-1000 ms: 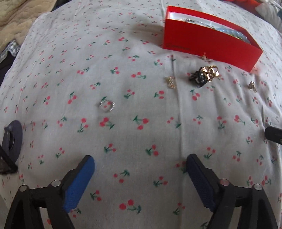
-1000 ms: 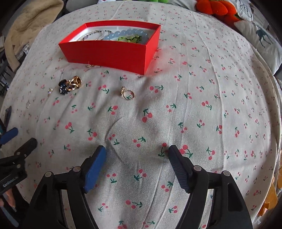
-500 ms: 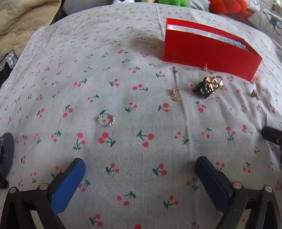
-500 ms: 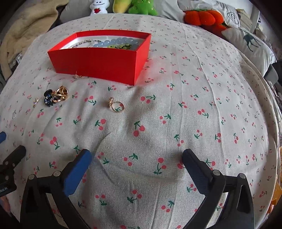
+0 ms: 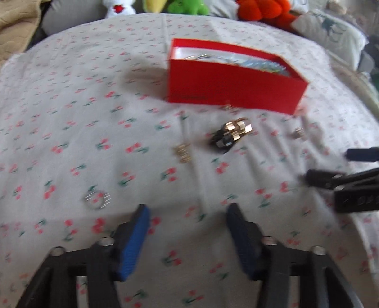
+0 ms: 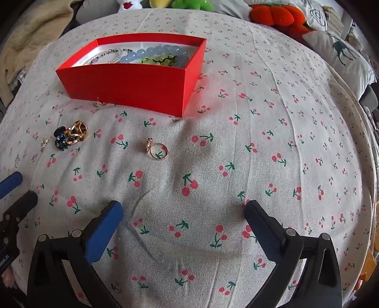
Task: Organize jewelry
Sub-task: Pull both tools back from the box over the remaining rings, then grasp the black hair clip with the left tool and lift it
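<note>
A red box (image 6: 132,78) holding bead bracelets and a chain sits on the cherry-print cloth; it also shows in the blurred left wrist view (image 5: 234,87). A gold ring (image 6: 158,150) lies ahead of my right gripper (image 6: 183,213), which is open and empty. A gold and dark blue cluster (image 6: 70,136) (image 5: 231,136), a small gold earring (image 5: 182,152), a stud by the box (image 6: 100,103) and a thin silver ring (image 5: 97,200) lie loose. My left gripper (image 5: 187,219) is open and empty, just right of the silver ring.
Plush toys (image 6: 274,16) and pillows (image 6: 341,56) line the far edge. A beige blanket (image 6: 30,47) lies at the far left. My right gripper's fingers (image 5: 327,177) show at the right of the left wrist view. The cloth falls away at the right.
My left gripper has swung right and forward toward the gold cluster, its jaws narrower than before. My right gripper has moved slightly closer to the gold ring.
</note>
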A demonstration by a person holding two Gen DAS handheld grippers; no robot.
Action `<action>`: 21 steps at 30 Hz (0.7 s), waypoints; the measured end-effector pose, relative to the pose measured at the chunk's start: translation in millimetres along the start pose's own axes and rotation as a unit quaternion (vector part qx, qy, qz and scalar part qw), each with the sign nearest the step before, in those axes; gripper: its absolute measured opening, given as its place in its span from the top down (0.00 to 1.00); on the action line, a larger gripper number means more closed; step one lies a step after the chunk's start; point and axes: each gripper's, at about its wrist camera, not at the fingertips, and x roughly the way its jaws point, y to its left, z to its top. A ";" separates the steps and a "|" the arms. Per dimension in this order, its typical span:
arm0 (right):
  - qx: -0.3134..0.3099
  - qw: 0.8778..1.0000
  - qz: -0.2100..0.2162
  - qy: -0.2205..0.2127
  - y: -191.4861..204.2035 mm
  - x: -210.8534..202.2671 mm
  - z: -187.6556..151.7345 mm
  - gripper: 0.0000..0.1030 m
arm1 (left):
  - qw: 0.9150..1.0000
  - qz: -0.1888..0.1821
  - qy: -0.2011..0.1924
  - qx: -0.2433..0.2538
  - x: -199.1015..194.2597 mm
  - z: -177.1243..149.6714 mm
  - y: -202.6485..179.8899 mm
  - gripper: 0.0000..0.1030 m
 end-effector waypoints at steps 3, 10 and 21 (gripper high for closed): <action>-0.003 1.000 0.005 0.005 -1.9 0.6 2.8 0.00 | 0.999 -0.045 0.004 -0.016 7.7 11.9 -2.4 0.62; -0.010 1.000 0.012 0.013 -3.2 0.2 2.0 0.00 | 0.999 -0.047 0.002 -0.004 25.6 29.3 -11.8 0.68; -0.006 1.000 0.008 0.021 -3.1 0.4 3.1 0.00 | 0.998 -0.056 -0.012 0.021 37.1 39.4 -16.4 0.69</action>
